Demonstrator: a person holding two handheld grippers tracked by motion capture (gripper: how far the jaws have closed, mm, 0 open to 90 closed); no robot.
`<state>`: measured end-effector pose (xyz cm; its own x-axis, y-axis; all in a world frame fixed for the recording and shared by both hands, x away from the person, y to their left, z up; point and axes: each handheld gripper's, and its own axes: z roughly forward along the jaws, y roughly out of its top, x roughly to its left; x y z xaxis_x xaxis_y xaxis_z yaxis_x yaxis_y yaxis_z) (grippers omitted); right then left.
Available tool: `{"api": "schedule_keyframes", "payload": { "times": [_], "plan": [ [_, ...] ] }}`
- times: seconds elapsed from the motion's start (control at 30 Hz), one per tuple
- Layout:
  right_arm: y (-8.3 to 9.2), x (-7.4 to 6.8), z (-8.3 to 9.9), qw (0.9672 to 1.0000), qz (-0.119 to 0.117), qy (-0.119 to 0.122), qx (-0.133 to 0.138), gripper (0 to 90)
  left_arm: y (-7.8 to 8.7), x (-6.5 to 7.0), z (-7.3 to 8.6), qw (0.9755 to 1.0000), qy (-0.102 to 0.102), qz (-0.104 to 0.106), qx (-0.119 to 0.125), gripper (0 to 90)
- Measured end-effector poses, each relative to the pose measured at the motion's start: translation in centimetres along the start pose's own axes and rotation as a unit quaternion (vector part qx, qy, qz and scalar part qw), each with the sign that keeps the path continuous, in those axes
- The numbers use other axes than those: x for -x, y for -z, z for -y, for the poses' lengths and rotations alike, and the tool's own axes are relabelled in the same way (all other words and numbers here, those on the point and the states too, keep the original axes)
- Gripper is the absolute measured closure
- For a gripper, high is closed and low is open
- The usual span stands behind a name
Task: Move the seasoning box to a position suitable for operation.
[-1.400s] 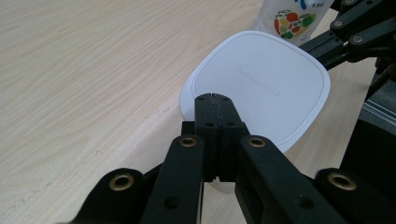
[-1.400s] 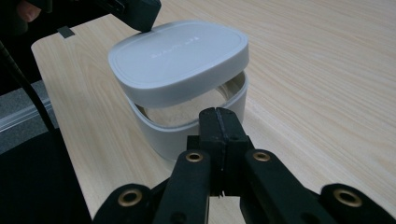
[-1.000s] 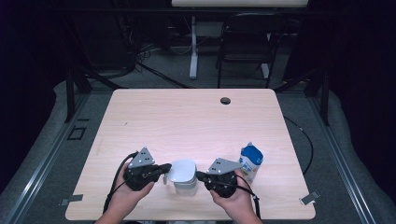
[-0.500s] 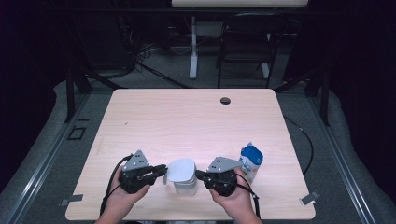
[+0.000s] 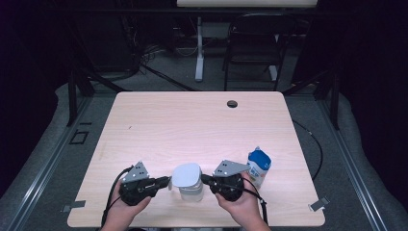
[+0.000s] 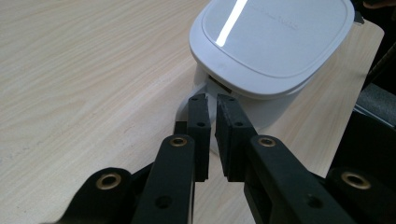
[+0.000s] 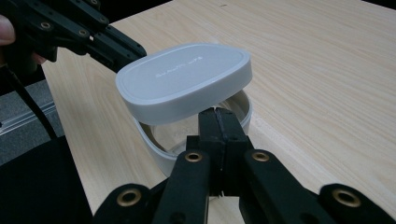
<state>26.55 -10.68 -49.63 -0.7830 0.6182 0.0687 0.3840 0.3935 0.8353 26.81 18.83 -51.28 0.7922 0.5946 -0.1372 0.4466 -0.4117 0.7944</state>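
Right gripper (image 7: 218, 114) is clamped shut on the white container (image 7: 196, 135) rim. The lifted lid (image 6: 273, 44) hides its inside. Left gripper (image 6: 212, 100), jaws just narrowing to a sliver, grips nothing under the lid's edge.

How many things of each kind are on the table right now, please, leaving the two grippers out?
White hinged-lid containers: 1, the container between the grippers
Blue-and-white cartons: 1, the carton at the right
Dark round spots: 1, the spot near the table's far edge
Total: 3
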Motion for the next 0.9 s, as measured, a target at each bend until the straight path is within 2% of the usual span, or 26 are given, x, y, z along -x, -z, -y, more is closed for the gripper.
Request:
{"api": "schedule_keyframes", "payload": {
  "times": [0.2, 0.27, 0.5, 0.57, 0.9],
  "plan": [
    [0.1, 0.0, -0.3, 1.0000, -0.001, 0.003, 0.001, 90.0, -0.5, -0.1, 0.4, 1.0000, -0.002, 0.002, -0.003, 79.5],
    [0.0, -0.1, -0.4, 1.0000, 0.000, 0.002, 0.002, 90.0, -0.6, 0.0, 0.4, 0.9999, -0.007, 0.001, -0.011, 79.3],
    [0.0, -0.1, -0.6, 1.0000, -0.003, 0.001, 0.004, 90.0, -0.9, -0.1, 0.5, 0.9999, -0.010, 0.003, -0.011, 77.4],
    [0.0, -0.1, -0.7, 1.0000, -0.004, 0.000, 0.005, 90.0, -1.0, -0.1, 0.7, 0.9997, -0.013, 0.000, -0.021, 77.8],
    [-0.1, -0.3, -0.9, 1.0000, -0.004, -0.001, 0.006, 90.0, -1.3, -0.2, 1.1, 0.9997, -0.011, -0.004, -0.023, 81.3]
  ]
}}
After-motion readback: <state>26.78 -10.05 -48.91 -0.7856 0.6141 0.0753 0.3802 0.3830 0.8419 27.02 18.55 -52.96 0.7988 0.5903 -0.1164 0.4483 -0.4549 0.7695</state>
